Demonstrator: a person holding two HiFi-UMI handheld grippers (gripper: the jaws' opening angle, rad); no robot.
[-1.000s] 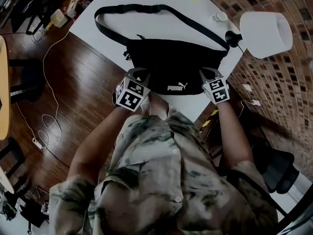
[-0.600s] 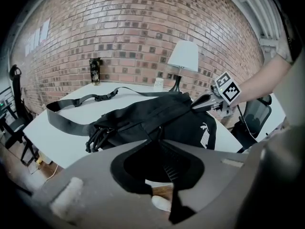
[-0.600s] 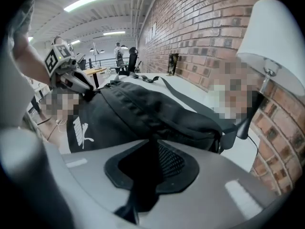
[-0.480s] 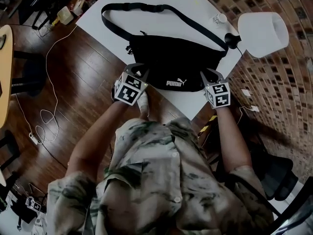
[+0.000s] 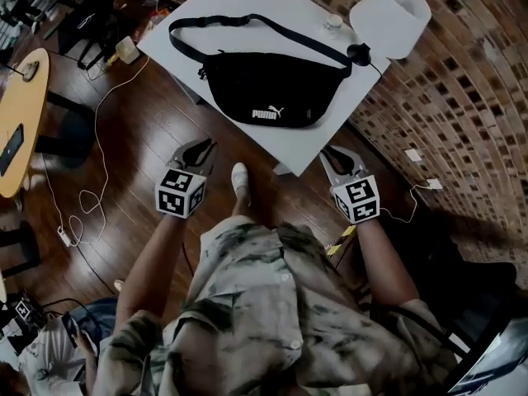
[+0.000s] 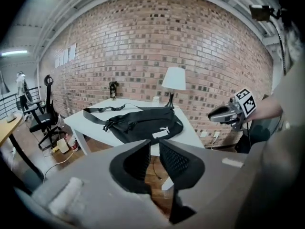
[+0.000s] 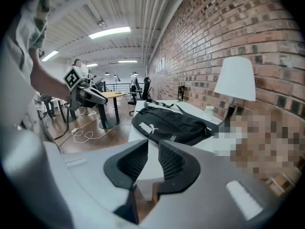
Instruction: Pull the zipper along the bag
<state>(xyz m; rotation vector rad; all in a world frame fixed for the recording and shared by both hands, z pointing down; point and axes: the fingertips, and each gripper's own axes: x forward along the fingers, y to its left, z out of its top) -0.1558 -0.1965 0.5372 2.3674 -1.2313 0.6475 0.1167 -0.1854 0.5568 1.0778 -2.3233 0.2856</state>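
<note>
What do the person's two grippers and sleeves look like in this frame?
Both the left gripper and right gripper are grey with dark, tapered jaws and black textured pads. Each carries a white cube of black square markers. The person wears a pale, leaf-patterned short-sleeved shirt.

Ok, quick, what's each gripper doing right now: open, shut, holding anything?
Left gripper: open, jaws have just been opening, nothing between them.
Right gripper: open, holding nothing.
</note>
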